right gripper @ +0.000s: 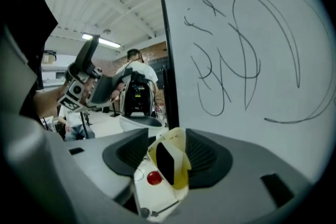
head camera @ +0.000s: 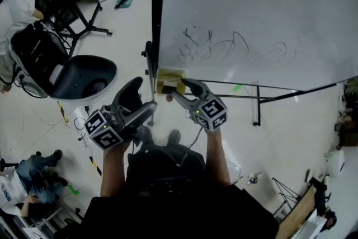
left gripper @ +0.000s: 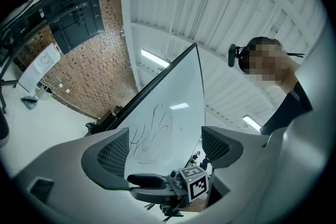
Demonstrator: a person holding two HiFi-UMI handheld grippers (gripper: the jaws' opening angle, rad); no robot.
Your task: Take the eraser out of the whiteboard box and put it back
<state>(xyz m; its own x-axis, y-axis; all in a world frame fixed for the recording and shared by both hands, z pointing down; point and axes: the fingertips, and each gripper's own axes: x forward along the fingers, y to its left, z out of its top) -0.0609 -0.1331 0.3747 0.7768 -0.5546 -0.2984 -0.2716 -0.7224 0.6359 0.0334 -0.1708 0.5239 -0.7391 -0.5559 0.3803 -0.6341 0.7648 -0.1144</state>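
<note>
Pale floor (head camera: pixel 291 137) all round. At right the whiteboard stand's black foot (head camera: pixel 258 109) rests on it, with a green tape strip (head camera: pixel 237 88) just beside. A small red ball (head camera: pixel 169 98) lies below the board's left corner. Yellow-and-black tape (head camera: pixel 61 113) runs at left. Near left, a person (head camera: pixel 33 173) sits on it. Far off stands a teal dustpan (head camera: pixel 124 0). The yellow whiteboard box (head camera: pixel 168 80) holds the dark eraser (right gripper: pixel 164 161).

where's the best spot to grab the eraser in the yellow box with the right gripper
Take the eraser by its exposed dark end, pinching across its two flat faces. Come straight in at the open mouth of the yellow box, the way the right gripper points now. Its open jaws stand either side of the box, so they probably need to narrow until the pads meet the eraser, not the walls.
</note>
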